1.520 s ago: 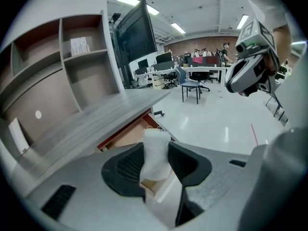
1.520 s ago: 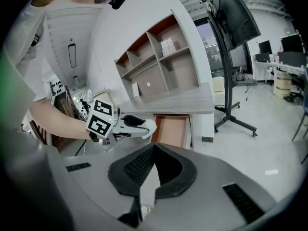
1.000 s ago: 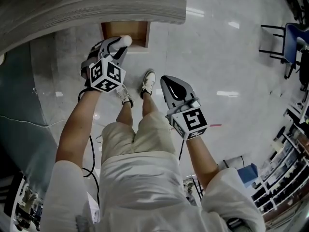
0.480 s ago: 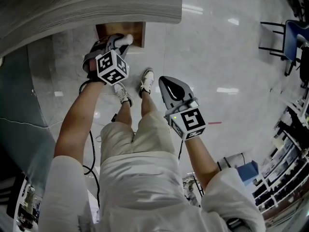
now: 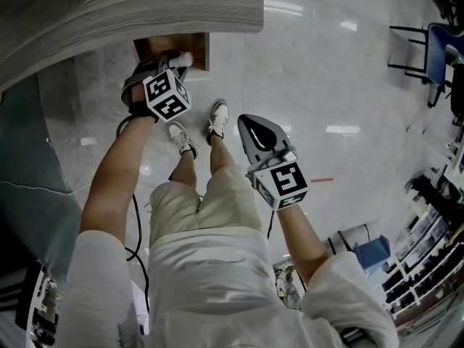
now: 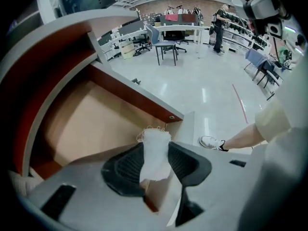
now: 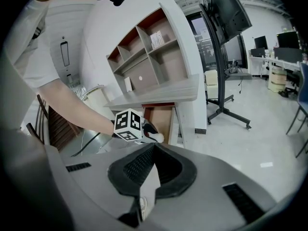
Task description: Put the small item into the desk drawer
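Observation:
The small item (image 6: pixel 155 153) is a white, soft-looking piece with a frayed top. My left gripper (image 6: pixel 156 150) is shut on it, a pad pressing on each side. It hangs over the open drawer (image 6: pixel 91 124), whose light brown inside shows below the grey desk top (image 5: pixel 130 6). In the head view, the left gripper (image 5: pixel 174 67) sits at the drawer (image 5: pixel 148 47) with the white item (image 5: pixel 185 58) at its tip. My right gripper (image 5: pixel 262 133) hangs shut and empty over the floor, beside my right leg. The right gripper view shows its tips (image 7: pixel 153 147) meeting, and the left gripper's marker cube (image 7: pixel 129 125) in front of the drawer (image 7: pixel 161 117).
My legs and white shoes (image 5: pixel 217 118) stand on the glossy floor just in front of the drawer. A cable (image 5: pixel 134 216) hangs by my left arm. Wall shelves (image 7: pixel 149 52) rise above the desk, and a black screen stand (image 7: pixel 226 100) is to its right. Chairs (image 5: pixel 428 56) stand far right.
My left gripper has moved forward and a little left with the white item, from just short of the drawer to over its opening. The right gripper has hardly moved.

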